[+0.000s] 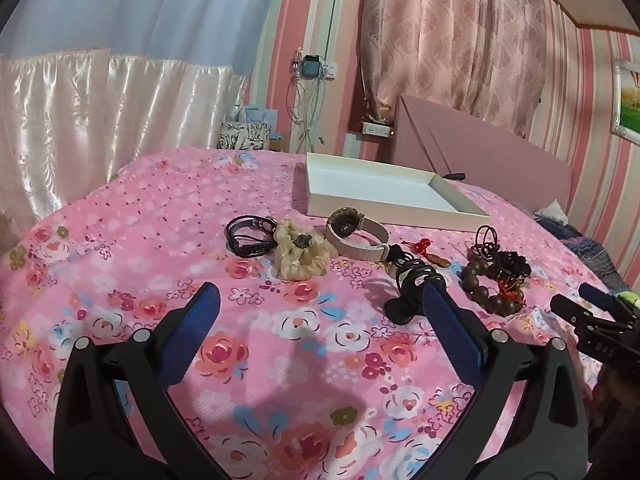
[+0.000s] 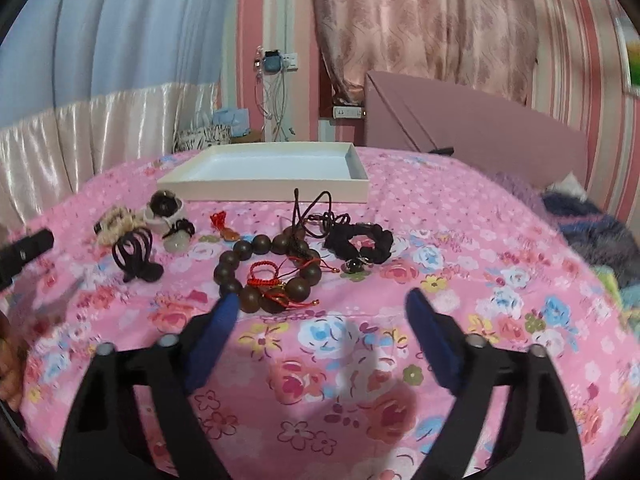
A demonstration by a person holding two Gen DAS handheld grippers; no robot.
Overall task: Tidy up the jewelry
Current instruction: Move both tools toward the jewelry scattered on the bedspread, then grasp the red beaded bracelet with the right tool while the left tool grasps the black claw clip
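On a bed covered with a pink floral bedspread [image 1: 280,360], pieces of jewelry lie in a loose row in front of a shallow white tray [image 1: 384,208]. The tray sits further back on the bed, open and facing up, with nothing visible inside it.

In the left wrist view the row runs from a black cord bracelet [image 1: 250,236] at the left, to a cream scrunchie [image 1: 298,254] touching it, then a watch with a pale strap [image 1: 356,234] just beside that. Further right lie a black hair claw [image 1: 404,304], a small red knotted charm [image 1: 420,247], a bracelet of large brown wooden beads [image 1: 490,284] and a tangle of black cord [image 1: 486,242] behind it.

The left tongs [image 1: 320,308] hover low over the bedspread with their blue-padded fingers spread wide and nothing between them; the right-hand finger stands in front of the hair claw, and whether it touches it cannot be told.

From the right wrist view, the right tongs [image 2: 320,308] are also released, their fingers apart with only bedspread between them. The left finger's tip lies right at the near edge of the wooden bead bracelet [image 2: 264,272], over which a thin red string bracelet [image 2: 266,276] lies. A black scrunchie [image 2: 360,242] lies to the right of the beads, near the black cord [image 2: 316,216]. The right tongs also show at the right edge of the left view.

Behind the bed stand a pink headboard [image 1: 480,144] and patterned curtains [image 1: 452,32].
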